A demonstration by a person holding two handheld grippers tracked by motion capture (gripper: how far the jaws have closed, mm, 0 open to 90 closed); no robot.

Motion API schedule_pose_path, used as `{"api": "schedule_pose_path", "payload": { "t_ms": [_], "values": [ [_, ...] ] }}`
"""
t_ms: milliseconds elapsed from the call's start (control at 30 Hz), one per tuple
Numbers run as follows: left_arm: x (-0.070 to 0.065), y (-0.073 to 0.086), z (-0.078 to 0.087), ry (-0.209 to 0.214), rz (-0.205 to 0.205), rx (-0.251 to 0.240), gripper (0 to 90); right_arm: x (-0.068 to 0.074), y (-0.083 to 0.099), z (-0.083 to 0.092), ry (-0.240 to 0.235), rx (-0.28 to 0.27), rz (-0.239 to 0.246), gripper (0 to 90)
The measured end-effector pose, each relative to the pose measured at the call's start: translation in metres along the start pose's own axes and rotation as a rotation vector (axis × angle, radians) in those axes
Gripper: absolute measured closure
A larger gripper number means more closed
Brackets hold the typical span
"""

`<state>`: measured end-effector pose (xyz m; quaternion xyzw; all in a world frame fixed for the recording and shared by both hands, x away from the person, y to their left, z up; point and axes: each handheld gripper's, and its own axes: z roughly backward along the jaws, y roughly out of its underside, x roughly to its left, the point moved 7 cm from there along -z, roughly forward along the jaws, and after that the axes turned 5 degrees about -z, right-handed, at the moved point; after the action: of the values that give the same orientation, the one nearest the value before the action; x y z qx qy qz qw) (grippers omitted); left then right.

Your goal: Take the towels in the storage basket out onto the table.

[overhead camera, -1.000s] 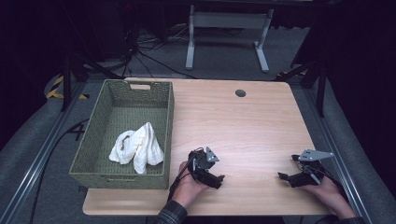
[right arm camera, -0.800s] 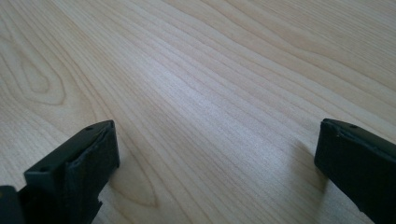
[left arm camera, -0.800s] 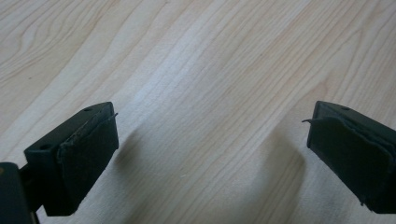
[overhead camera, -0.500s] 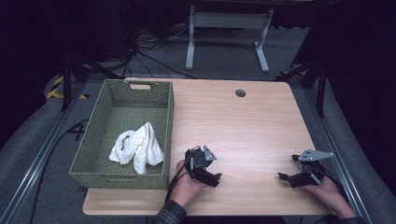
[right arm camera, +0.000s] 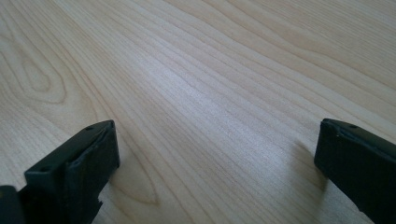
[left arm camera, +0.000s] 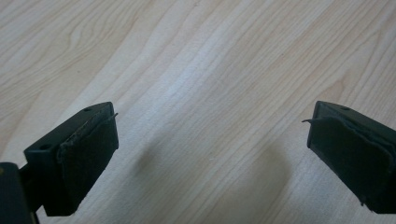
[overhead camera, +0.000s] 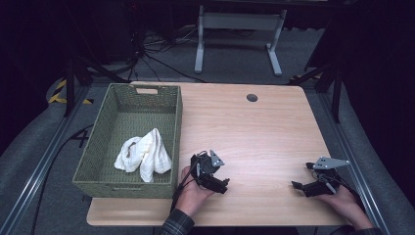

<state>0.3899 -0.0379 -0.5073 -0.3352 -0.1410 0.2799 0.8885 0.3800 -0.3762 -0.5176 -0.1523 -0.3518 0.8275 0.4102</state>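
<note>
My left gripper (overhead camera: pixel 222 186) rests low over the wooden table (overhead camera: pixel 254 132) near its front edge, just right of the green woven basket (overhead camera: pixel 128 113). Its jaws stand wide apart and hold nothing, and in the left gripper view (left arm camera: pixel 210 158) bare wood lies between them. Near the table's front right corner my right gripper (overhead camera: pixel 297 186) is open too, with bare wood between its jaws in the right gripper view (right arm camera: pixel 215 168). A white cloth (overhead camera: pixel 144 155) lies crumpled inside the basket, toward its front.
A round cable hole (overhead camera: pixel 252 98) sits near the table's far edge. Beyond the table stand a grey metal stand (overhead camera: pixel 237 22) and loose cables (overhead camera: pixel 151 46) on the dark floor. The basket takes up the table's left side.
My left gripper has shifted slightly left and toward the front edge. The right gripper has hardly moved.
</note>
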Motion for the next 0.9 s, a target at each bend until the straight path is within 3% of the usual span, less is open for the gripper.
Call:
{"api": "schedule_pose_path", "payload": {
  "t_ms": [367, 900],
  "values": [
    [0.005, -0.002, 0.009, 0.004, 0.015, -0.024, 2.4, 0.000, 0.000, 0.000, 0.000, 0.000, -0.001, 0.2],
    [0.007, -0.008, 0.016, 0.007, 0.003, -0.036, 2.4, 0.000, 0.000, 0.000, -0.001, 0.000, 0.001, 0.1]
  ]
}}
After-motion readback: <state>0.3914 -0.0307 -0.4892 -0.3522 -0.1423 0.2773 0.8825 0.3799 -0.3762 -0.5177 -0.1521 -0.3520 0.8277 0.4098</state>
